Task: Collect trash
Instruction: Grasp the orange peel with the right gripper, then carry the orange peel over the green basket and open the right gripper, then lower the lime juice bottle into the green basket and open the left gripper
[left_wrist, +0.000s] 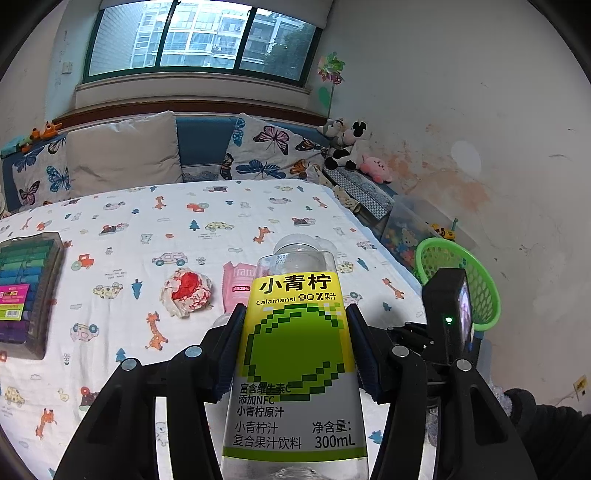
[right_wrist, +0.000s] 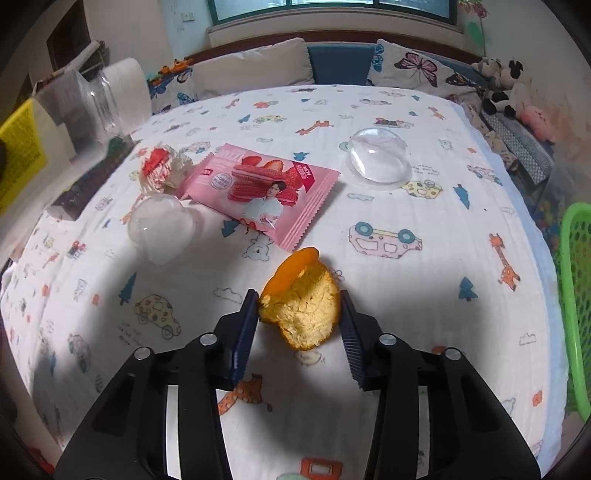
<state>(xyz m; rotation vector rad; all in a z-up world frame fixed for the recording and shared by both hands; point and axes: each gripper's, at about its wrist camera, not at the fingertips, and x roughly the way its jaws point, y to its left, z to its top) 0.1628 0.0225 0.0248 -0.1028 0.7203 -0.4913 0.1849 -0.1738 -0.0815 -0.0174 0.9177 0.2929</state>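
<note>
Peel (right_wrist: 303, 310) sat between my right jaws (right_wrist: 299, 314), both pads touching it above the bed (right_wrist: 424, 295), while my left jaws (left_wrist: 295, 332) clamped the bottle (left_wrist: 295, 350); I judged the thin, curled peel could crumple and slip before reaching the basket (right_wrist: 576, 295).

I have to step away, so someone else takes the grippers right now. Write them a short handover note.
Left gripper: shut on the juice bottle, held above the bed.
Right gripper: around the orange peel; jaws flank it, and whether they grip is unclear.
On the bedsheet: pink wrapper, crumpled red-white wrapper, two clear plastic domes.
Green basket: off the bed's right edge; contents not visible.
Left: bin the bottle and peel, then collect those four.
</note>
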